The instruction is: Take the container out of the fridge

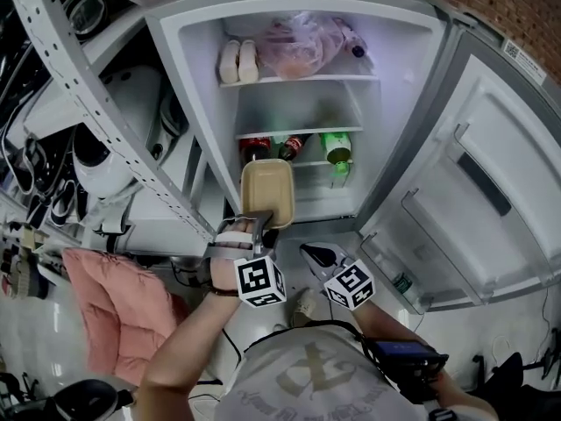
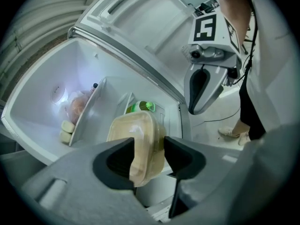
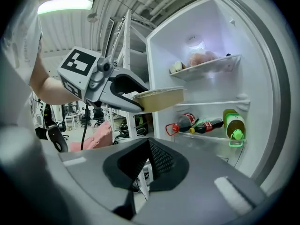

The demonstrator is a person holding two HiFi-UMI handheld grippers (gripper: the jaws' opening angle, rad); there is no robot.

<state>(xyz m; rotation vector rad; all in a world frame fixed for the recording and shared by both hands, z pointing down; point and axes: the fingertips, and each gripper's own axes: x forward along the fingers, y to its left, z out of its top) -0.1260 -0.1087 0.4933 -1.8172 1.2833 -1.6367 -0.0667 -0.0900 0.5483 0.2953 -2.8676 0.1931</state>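
The left gripper (image 1: 257, 224) is grasping the near edge of a tan container (image 1: 268, 191), holding it in the air just in front of the open fridge (image 1: 197, 60), at 12 o'clock from the gripper. The right gripper (image 1: 317, 253), at its 3 o'clock, is sitting clenched and empty.

Pink cushion (image 1: 110, 305), green-capped bottle (image 1: 336, 147), metal rack (image 1: 88, 103)

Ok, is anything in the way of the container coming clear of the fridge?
Nothing visible. The left tool grips the container in front of the open fridge, the bottles lie behind it, the door stands open, and the right tool is off to its side.
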